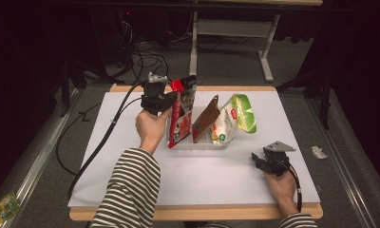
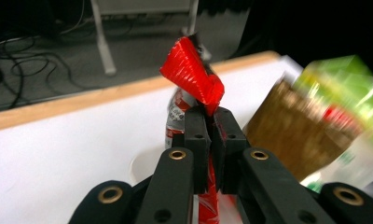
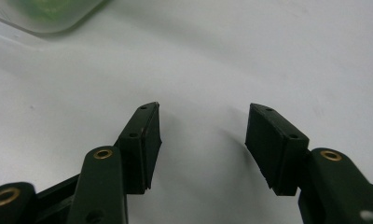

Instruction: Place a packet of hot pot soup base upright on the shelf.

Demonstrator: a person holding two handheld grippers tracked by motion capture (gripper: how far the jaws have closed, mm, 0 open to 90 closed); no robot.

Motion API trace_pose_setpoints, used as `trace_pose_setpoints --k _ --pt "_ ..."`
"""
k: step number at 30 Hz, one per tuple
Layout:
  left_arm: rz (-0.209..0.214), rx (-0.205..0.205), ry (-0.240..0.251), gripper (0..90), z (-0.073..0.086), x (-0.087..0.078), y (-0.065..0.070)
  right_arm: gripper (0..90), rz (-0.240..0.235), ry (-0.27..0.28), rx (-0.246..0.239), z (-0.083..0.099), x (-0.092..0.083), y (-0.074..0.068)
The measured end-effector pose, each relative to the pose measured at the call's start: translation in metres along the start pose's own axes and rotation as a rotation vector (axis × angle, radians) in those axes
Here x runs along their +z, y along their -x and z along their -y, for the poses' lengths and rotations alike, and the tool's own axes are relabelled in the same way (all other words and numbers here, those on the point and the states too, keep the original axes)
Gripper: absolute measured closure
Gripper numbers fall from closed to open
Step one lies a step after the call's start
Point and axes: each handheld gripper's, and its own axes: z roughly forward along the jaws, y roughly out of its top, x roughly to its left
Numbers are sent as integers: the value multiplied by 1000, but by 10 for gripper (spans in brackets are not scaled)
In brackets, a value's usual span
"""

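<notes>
Three snack bags stand in a clear tray (image 1: 197, 145) mid-table. The left gripper (image 1: 171, 97) pinches the red bag (image 1: 181, 114) at the tray's 9 o'clock end. The right gripper (image 1: 257, 159) rests wide open, empty, at 4 o'clock.

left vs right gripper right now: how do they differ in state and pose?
The left gripper is shut on the red snack bag, pinching its top edge; the right gripper is open with nothing between its jaws. The left gripper is raised at the clear tray, while the right gripper sits low over the bare white tabletop, off to the tray's right. Both are hand-held, black and two-jawed.
</notes>
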Motion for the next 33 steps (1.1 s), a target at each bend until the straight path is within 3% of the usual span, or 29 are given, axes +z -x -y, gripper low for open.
trace_pose_setpoints --k 2,13,24,33 --pt "25 -24 15 860 3 -3 -2 454 0 0 -1 0 0 0" --pt "43 -17 -36 814 -2 -6 -13 453 -1 0 -1 0 0 0" --pt "55 -24 -65 593 -10 -5 -24 453 1 1 -3 0 0 0" --pt "75 -29 -64 519 -28 -1 -27 452 1 1 -3 0 0 0"
